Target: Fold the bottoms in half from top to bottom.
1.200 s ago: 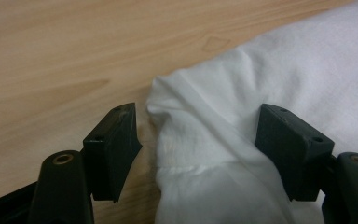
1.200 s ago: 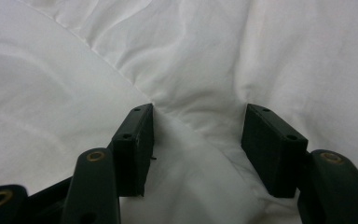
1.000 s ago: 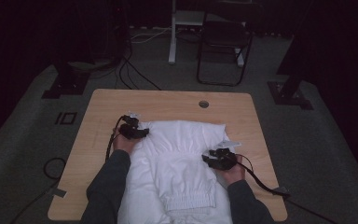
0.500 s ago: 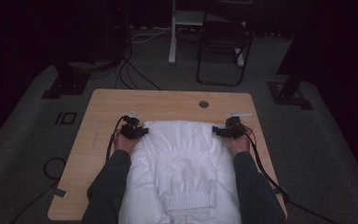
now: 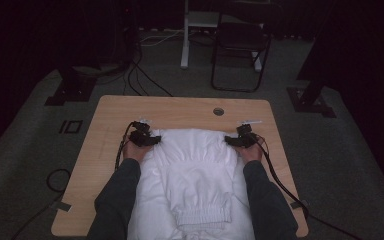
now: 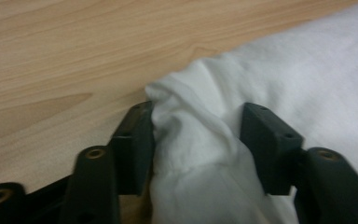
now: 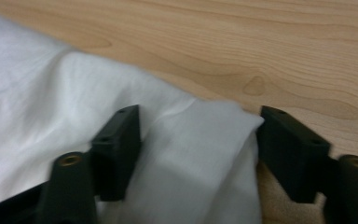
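Note:
A white garment (image 5: 195,170) lies spread on the wooden table (image 5: 180,107), its ribbed cuff near the person's side. My left gripper (image 5: 155,140) sits at the garment's far left corner and my right gripper (image 5: 229,141) at its far right corner. In the left gripper view, my left gripper (image 6: 196,135) straddles a bunched fold of the white cloth (image 6: 191,140); its jaws have just been opening and stand wide. In the right gripper view, my right gripper (image 7: 200,140) has the flat cloth corner (image 7: 205,154) between its jaws; they have just been closing but do not pinch it.
A round hole (image 5: 218,111) is in the table near its far edge. Bare wood runs along the far side and both side edges. Black cables (image 5: 280,185) trail from the grippers over the table. A chair (image 5: 240,50) and stands are on the floor behind.
My right hand moved from the garment's right side up to its far right corner. The left hand stayed at the far left corner.

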`<state>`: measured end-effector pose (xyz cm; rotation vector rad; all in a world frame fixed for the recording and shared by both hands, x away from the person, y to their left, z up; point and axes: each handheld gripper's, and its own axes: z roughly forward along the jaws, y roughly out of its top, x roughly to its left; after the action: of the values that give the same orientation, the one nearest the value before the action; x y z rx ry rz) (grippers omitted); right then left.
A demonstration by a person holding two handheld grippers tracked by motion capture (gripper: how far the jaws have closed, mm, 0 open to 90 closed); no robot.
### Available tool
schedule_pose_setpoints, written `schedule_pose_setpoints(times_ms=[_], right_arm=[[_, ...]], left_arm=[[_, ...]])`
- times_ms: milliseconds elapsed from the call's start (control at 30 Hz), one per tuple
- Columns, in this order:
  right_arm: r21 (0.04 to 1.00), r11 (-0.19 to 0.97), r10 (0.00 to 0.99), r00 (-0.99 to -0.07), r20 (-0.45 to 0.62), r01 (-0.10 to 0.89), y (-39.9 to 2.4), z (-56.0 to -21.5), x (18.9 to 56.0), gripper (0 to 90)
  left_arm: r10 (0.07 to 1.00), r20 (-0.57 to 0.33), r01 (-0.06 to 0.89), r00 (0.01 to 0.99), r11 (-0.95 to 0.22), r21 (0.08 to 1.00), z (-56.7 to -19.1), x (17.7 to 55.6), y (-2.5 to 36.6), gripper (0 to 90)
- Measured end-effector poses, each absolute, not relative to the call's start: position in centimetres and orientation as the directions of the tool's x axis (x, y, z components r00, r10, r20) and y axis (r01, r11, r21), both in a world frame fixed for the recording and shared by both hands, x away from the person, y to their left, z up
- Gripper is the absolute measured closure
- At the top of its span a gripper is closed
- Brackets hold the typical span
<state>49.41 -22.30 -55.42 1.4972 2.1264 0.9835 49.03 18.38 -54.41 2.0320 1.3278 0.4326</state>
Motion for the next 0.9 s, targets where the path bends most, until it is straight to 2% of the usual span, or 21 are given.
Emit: schedule_pose_setpoints(times_ms=[33,67,100,133,200,367,400,433,533,800,900], right_arm=[[0.717,0.209,0.918,-0.386,0.091,0.665,-22.0,-55.4,49.1,49.0],[0.717,0.209,0.918,-0.386,0.091,0.665,-22.0,-55.4,49.1,49.0],[0.717,0.209,0.917,-0.388,0.093,0.665,-21.9,-55.3,49.0,56.0],[0.714,0.205,0.914,-0.392,0.105,0.670,-21.8,-55.3,49.0,67.0],[0.690,0.193,0.897,-0.410,0.164,0.698,-21.7,-55.1,49.0,84.1],[0.696,0.214,0.896,-0.421,0.139,0.686,-22.5,-54.4,48.9,85.8],[0.696,0.214,0.896,-0.421,0.139,0.686,-22.5,-54.4,48.9,85.8],[0.729,0.129,0.886,-0.408,0.220,0.672,-23.7,-53.3,48.9,86.0],[0.746,0.098,0.882,-0.405,0.242,0.658,-24.1,-52.6,49.0,86.0],[0.876,0.029,0.890,-0.412,0.197,0.482,-25.5,-46.0,48.2,86.0],[0.885,0.079,0.884,-0.442,0.150,0.458,-25.5,-45.6,47.2,85.8]], left_arm=[[0.901,-0.085,0.683,0.426,-0.259,0.683,-54.4,49.1,18.4,47.2],[0.898,-0.100,0.688,0.429,-0.253,0.680,-54.3,49.1,18.4,47.2],[0.893,-0.127,0.697,0.432,-0.241,0.676,-54.3,49.1,18.5,56.8],[0.886,-0.156,0.704,0.436,-0.228,0.672,-54.3,49.1,18.6,65.7],[0.875,-0.222,0.722,0.430,-0.186,0.666,-54.4,49.2,18.9,81.6],[0.868,-0.217,0.699,0.446,-0.187,0.690,-53.6,48.9,19.2,83.9],[0.860,-0.248,0.680,0.445,-0.145,0.719,-52.8,48.8,19.8,83.9],[0.855,-0.275,0.657,0.439,-0.096,0.748,-51.9,48.6,20.2,84.1],[0.850,-0.294,0.618,0.437,-0.046,0.785,-50.1,48.5,20.2,84.1],[0.832,-0.239,0.482,0.500,-0.038,0.875,-43.9,47.9,20.1,84.0],[0.825,-0.216,0.477,0.522,-0.072,0.876,-43.7,47.0,20.2,84.0]])
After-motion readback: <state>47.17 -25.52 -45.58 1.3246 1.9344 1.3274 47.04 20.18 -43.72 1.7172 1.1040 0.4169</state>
